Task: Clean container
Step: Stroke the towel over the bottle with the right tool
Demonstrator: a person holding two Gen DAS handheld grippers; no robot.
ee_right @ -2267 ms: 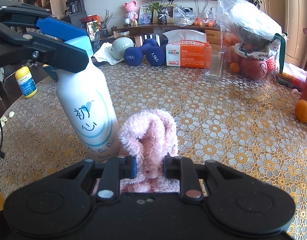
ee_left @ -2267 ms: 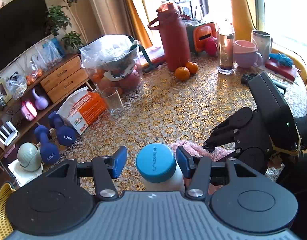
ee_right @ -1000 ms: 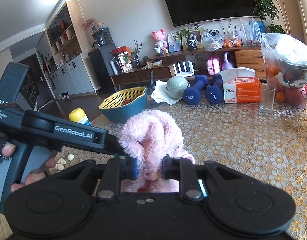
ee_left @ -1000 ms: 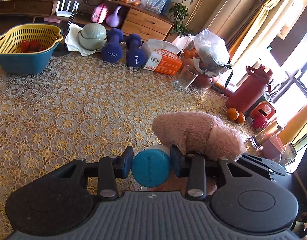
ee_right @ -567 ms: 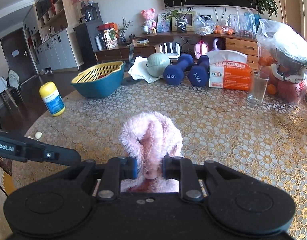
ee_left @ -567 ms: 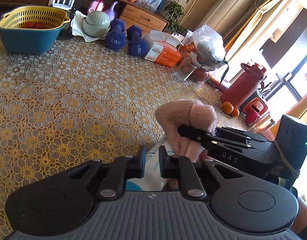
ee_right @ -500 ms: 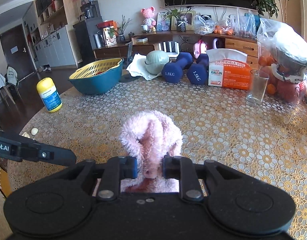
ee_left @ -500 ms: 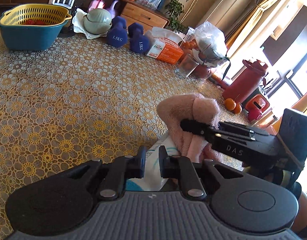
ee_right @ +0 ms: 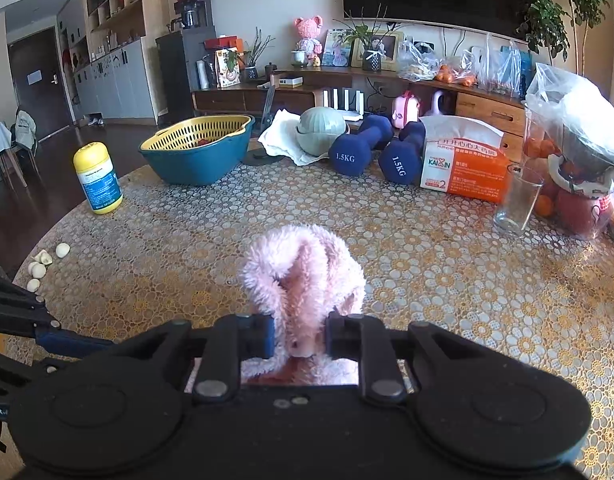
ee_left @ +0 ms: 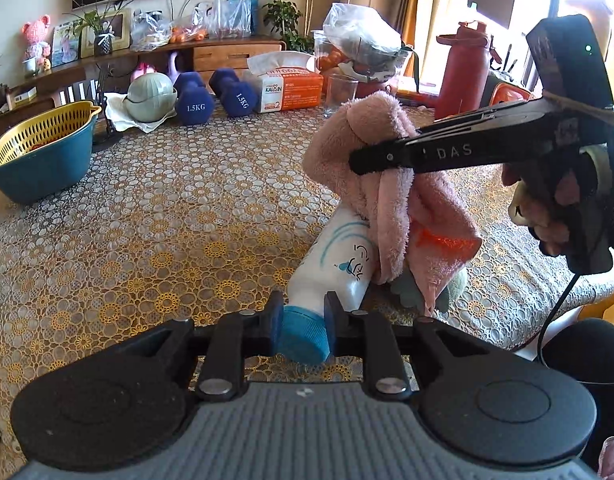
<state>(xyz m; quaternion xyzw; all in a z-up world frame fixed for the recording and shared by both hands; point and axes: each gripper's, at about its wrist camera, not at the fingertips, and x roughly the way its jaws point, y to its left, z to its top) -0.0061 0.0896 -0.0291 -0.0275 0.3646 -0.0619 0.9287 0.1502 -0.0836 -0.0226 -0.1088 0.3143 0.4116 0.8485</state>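
A white bottle [ee_left: 339, 256] with a blue cap [ee_left: 303, 340] points away from me, tilted above the table. My left gripper [ee_left: 304, 322] is shut on its blue cap. A fluffy pink cloth [ee_left: 387, 184] drapes over the bottle's far end. My right gripper [ee_right: 299, 334] is shut on that pink cloth [ee_right: 303, 276]; in the left wrist view its black body [ee_left: 467, 152] reaches in from the right, held by a hand [ee_left: 547, 208]. The bottle is hidden in the right wrist view.
The round table [ee_right: 467, 280] has a lace-pattern cover. At its far side stand a blue and yellow basket [ee_right: 199, 152], a yellow bottle [ee_right: 99, 178], two blue dumbbells [ee_right: 371, 146], a tissue pack [ee_right: 463, 164], an empty glass [ee_right: 519, 200] and a bagged fruit bowl [ee_right: 575, 160]. A red flask [ee_left: 463, 68] stands far right.
The left gripper's view has swung, and the bottle now shows lengthwise with its cap between the fingers. The pink cloth has stayed against the bottle, shifting toward its far end.
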